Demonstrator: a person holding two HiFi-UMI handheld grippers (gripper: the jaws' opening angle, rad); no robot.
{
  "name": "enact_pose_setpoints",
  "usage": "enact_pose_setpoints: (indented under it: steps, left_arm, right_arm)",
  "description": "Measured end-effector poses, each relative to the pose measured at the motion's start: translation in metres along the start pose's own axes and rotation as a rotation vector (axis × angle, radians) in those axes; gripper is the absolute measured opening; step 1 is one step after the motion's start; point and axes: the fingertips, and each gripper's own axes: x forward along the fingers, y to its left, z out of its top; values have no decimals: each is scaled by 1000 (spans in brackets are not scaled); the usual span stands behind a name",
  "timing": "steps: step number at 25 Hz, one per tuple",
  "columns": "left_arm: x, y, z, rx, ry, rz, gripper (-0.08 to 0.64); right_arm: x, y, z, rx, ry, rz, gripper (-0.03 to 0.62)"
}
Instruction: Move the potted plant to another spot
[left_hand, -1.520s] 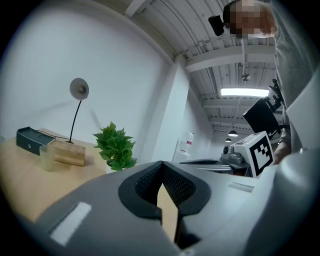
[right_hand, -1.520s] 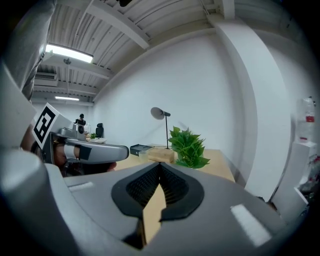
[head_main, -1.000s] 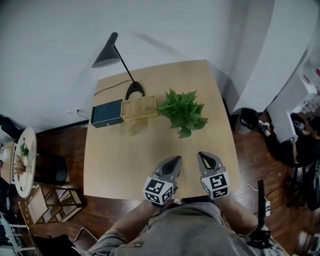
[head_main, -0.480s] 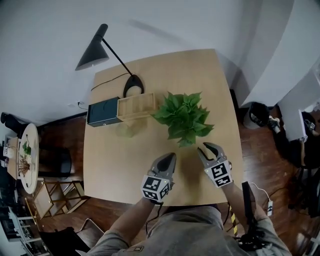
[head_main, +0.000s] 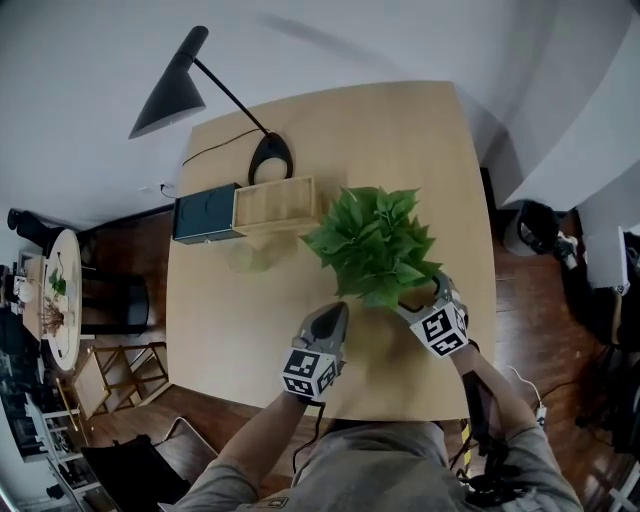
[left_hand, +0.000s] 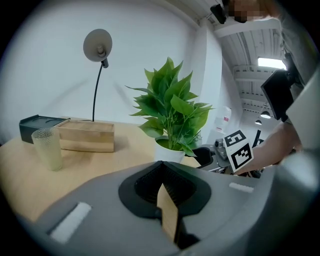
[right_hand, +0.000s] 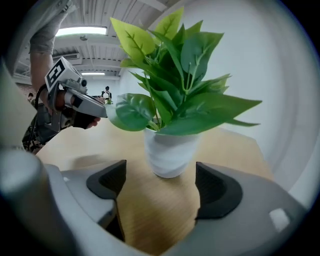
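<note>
The potted plant (head_main: 375, 245), green leaves in a white ribbed pot (right_hand: 170, 150), stands on the wooden table (head_main: 400, 130) right of centre. My right gripper (head_main: 432, 303) is at the plant's near right side, its tips partly under the leaves. Its jaws are opening; in the right gripper view the right gripper (right_hand: 160, 185) has only bare table between the pads, with the pot just ahead of them. My left gripper (head_main: 330, 315) is shut and empty, a little short of the plant's near left side. From the left gripper (left_hand: 165, 195) the pot (left_hand: 167, 150) shows ahead.
Behind the plant at the left are a wooden box (head_main: 275, 205), a dark box (head_main: 205, 212) and a black desk lamp (head_main: 200, 80) with its cord. A ribbed glass (left_hand: 47, 147) stands in front of the wooden box. A wall runs behind the table.
Both grippers have moved forward and down to the plant. The right gripper's jaws, shut before, now stand apart. The plant has not moved.
</note>
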Motion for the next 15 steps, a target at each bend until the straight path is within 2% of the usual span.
enact_pose_setpoints:
  steps: [9, 15]
  left_arm:
    - [13, 5, -5, 10, 35, 12, -6]
    - [16, 7, -7, 4, 47, 13, -6]
  right_arm:
    - [32, -11, 15, -51, -43, 96, 531]
    - [45, -7, 28, -78, -80, 192, 574]
